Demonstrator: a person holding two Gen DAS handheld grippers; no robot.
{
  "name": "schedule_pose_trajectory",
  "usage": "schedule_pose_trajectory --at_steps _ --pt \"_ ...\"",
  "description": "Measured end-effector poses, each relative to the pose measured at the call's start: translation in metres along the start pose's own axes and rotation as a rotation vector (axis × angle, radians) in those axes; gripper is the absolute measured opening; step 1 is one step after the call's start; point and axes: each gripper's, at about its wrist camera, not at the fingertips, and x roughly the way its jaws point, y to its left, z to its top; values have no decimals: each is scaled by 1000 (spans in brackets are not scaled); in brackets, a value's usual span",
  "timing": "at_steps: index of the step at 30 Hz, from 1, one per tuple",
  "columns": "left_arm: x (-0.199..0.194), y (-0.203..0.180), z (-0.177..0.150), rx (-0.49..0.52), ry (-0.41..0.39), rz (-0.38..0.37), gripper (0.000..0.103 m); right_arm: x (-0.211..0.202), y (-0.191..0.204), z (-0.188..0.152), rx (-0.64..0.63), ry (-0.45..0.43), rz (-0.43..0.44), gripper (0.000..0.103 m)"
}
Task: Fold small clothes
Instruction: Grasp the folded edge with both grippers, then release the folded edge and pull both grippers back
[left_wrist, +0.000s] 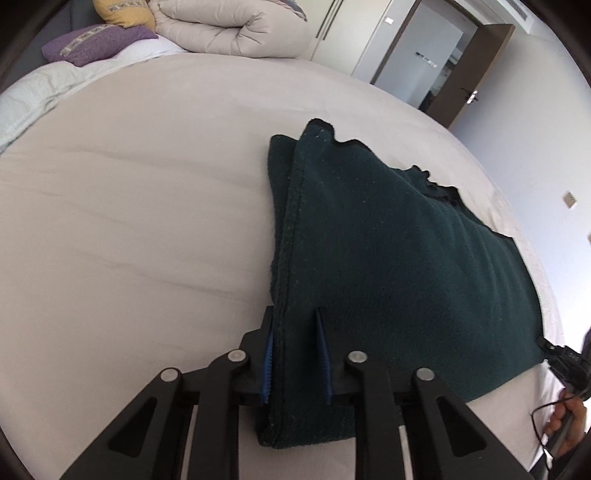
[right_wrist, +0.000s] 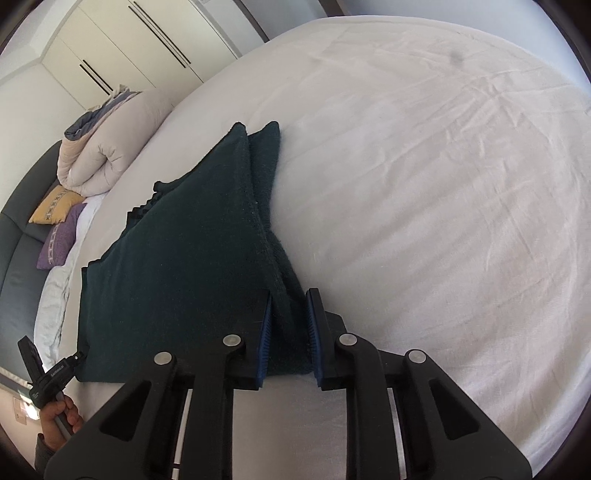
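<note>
A dark green knitted garment (left_wrist: 388, 258) lies on the bed's pale sheet (left_wrist: 129, 221), with one layer folded over another. My left gripper (left_wrist: 295, 321) is shut on its near left corner, both layers between the blue pads. In the right wrist view the same garment (right_wrist: 177, 251) spreads to the left. My right gripper (right_wrist: 290, 295) is shut on its near right corner. The fabric rises in a ridge from each gripper toward the far corner.
A rolled beige duvet (left_wrist: 229, 29) and yellow (left_wrist: 122, 13) and purple (left_wrist: 96, 44) cushions lie at the bed's head. An open door (left_wrist: 476, 74) and white wardrobes (right_wrist: 122, 48) stand beyond. The other hand with its gripper shows at each view's edge (right_wrist: 48, 384).
</note>
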Motion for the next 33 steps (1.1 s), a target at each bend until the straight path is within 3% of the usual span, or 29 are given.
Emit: schedule_pose_trajectory --at_steps 4,5,8,11,13,15,16,21,23,27,29,33 --pt "-4 -11 -3 45 -16 67 30 -23 30 -1 -64 -57 -136 18" --pt "-6 -12 -4 47 -19 74 32 -29 39 -1 -82 -82 -137 18" --pt "-9 -12 -5 43 -24 93 40 -43 68 -2 -133 -141 -104 18" --pt "-13 -12 -7 39 -28 99 45 -39 103 -7 -199 -136 18 21" --pt "-13 -14 -6 43 -27 106 45 -19 122 -12 -214 -44 128 31" --pt "-15 -15 -6 47 -25 107 45 -1 134 -18 -201 16 213 61" --pt "-15 -16 -5 51 -23 106 45 7 138 -21 -197 30 230 63" --pt "-18 -25 -7 71 -28 131 45 53 130 -30 -104 139 259 63" --pt "-22 -29 -7 84 -37 148 45 54 117 -32 -63 113 315 63" --pt "-34 -51 -6 130 -81 180 45 56 107 -37 -64 92 344 62" --pt "-40 -70 -6 168 -104 167 50 59 105 -40 -65 84 350 63" --pt "-34 -118 -5 233 -107 63 56 60 106 -45 -84 57 338 63"
